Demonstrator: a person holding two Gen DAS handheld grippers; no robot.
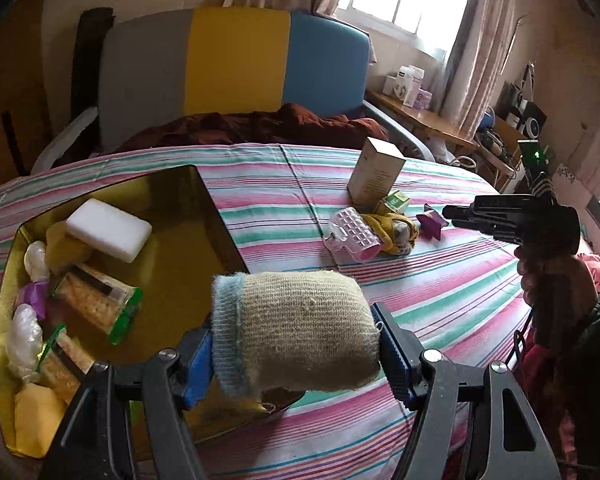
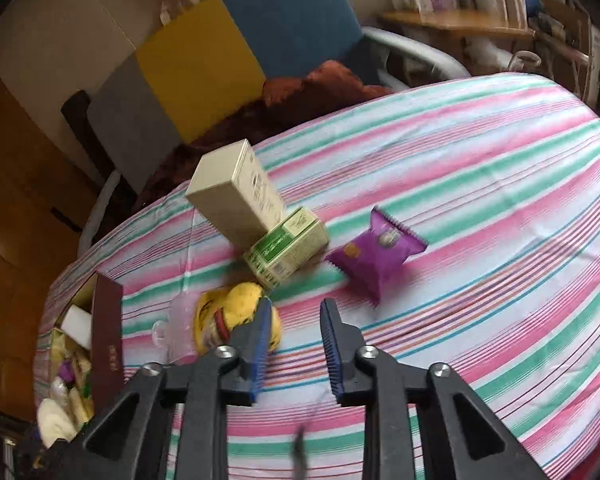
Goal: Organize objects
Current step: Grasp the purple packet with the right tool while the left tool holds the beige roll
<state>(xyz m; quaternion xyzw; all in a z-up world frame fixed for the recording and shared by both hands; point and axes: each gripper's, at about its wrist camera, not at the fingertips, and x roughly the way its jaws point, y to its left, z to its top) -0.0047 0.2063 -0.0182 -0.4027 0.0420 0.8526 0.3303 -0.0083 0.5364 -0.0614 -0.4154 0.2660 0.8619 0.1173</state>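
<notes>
My left gripper is shut on a rolled beige sock with a blue cuff, held above the near right edge of the gold box. The box holds a white sponge, cracker packs and yellow items. My right gripper is open and empty above the striped cloth, next to a yellow sock. It shows from the left wrist view at the right, by a purple snack pack. Beyond lie a purple snack pack, a green box and a tall beige box.
A clear pink hair roller lies beside the yellow sock and tall beige box. The striped cloth covers the table. A grey, yellow and blue chair stands behind, with a dark red blanket. A wooden shelf is at the right.
</notes>
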